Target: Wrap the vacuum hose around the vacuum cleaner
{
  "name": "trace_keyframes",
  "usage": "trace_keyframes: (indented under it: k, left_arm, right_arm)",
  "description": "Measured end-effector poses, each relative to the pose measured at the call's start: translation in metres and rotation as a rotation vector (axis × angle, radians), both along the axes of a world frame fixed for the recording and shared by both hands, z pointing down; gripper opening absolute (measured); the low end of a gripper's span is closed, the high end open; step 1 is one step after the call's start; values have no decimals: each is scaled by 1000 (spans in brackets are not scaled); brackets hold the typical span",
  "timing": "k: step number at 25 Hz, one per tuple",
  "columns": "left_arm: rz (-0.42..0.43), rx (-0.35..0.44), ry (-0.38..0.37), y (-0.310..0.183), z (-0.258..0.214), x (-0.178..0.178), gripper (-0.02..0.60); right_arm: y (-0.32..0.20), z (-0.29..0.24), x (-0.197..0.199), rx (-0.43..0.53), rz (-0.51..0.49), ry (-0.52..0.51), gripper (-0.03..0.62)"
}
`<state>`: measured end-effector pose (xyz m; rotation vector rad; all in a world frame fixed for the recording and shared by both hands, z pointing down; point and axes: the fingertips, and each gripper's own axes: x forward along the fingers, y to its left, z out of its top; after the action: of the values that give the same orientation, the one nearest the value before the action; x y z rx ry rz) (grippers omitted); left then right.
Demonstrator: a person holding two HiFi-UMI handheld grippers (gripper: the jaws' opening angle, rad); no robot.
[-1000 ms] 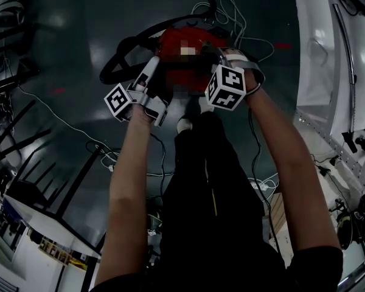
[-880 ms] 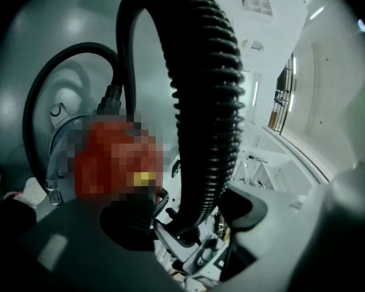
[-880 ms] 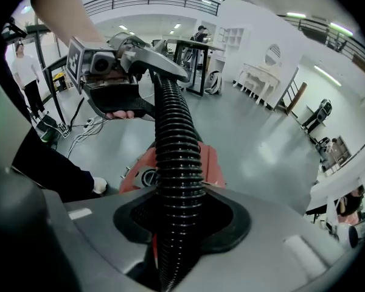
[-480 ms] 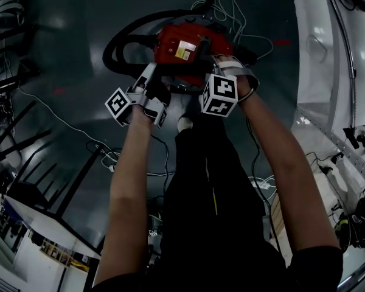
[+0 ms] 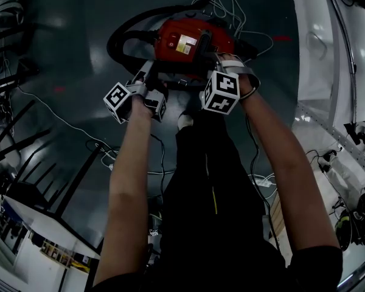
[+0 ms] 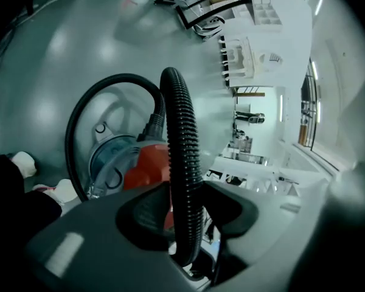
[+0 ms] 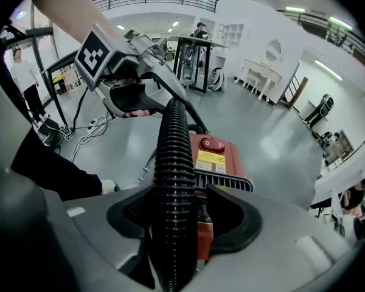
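Note:
The red vacuum cleaner [image 5: 191, 41] sits on the grey floor in front of the person's feet. Its black ribbed hose [image 5: 117, 41] loops out to the left of it. My left gripper [image 5: 151, 70] is at the vacuum's near left side, and in its own view the pads press on the hose [image 6: 179, 132], with the vacuum [image 6: 146, 166] behind. My right gripper [image 5: 216, 59] is at the near right side. Its jaws [image 7: 184, 215] are opening: the hose [image 7: 173, 163] lies against the left pad, a gap shows at the right pad, and the vacuum [image 7: 216, 157] is beyond.
White cables [image 5: 231, 8] lie tangled behind the vacuum, and another cable [image 5: 61, 117] runs across the floor at the left. Black racks [image 5: 12, 139] stand at the left and a white structure [image 5: 328, 72] at the right. The person's white shoe [image 5: 185, 121] is just below the grippers.
Both grippers have shifted a little toward the vacuum. The hose loop at the left has drawn up closer round the vacuum's body.

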<state>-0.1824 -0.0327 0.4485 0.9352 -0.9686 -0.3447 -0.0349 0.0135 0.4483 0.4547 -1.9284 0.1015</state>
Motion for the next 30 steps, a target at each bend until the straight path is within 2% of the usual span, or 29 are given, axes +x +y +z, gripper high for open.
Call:
trace_keyframes:
  k: [8, 14, 16, 18, 20, 25, 30]
  left_arm:
    - [-34, -50, -89, 2, 13, -27, 167]
    - [-23, -68, -160, 4, 23, -38, 175]
    - [-8, -64, -149, 5, 24, -37, 173]
    - [12, -54, -132, 4, 24, -34, 175]
    - [20, -47, -123, 1, 24, -31, 173]
    - [0, -22, -71, -8, 16, -15, 172]
    - [-52, 20, -43, -34, 7, 6, 172]
  right_arm:
    - [12, 5, 7, -6, 62, 5, 249]
    - [17, 9, 26, 12, 149, 4, 264]
    - [19, 9, 34, 27, 171, -2, 267]
    - [20, 6, 40, 62, 166, 0, 207]
    - [18, 5, 43, 101, 140, 21, 189]
    - [-6, -3, 63, 162, 171, 78, 176]
    - [-35, -3, 86, 167, 219, 105, 164]
